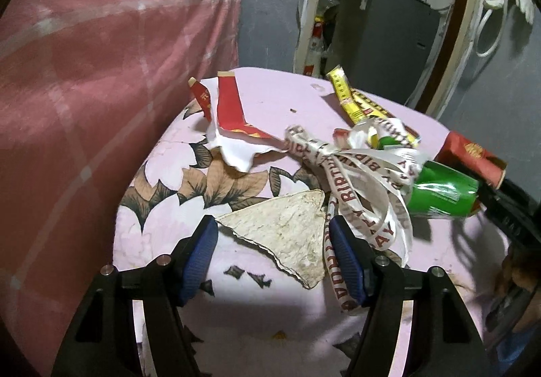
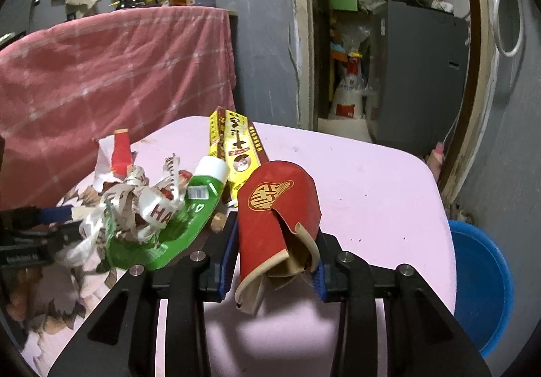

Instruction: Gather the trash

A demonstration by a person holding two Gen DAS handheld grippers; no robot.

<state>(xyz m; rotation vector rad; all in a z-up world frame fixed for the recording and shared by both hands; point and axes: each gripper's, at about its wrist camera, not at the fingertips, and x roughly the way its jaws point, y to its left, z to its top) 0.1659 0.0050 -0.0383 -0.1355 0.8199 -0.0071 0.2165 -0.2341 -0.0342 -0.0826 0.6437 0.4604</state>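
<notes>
White ribbon [image 1: 358,181] reads "BIRTHDAY" in red, partly; in right wrist view "HA" shows. Other packaging print unreadable.

The left gripper [image 1: 272,253] is hovering low with its blue-padded fingers [image 1: 197,258] spread wide apart, gripping nothing. The right gripper [image 2: 275,260] is reaching forward, its fingers [image 2: 227,258] pressing in on both sides of a red carton [image 2: 277,215].

Pink floral-cloth table [image 1: 277,96], torn red-white wrapper [image 1: 236,127], stained paper triangle [image 1: 284,228], ribbon [image 1: 358,174], green tube [image 1: 443,194], yellow boxes [image 1: 355,100]
</notes>
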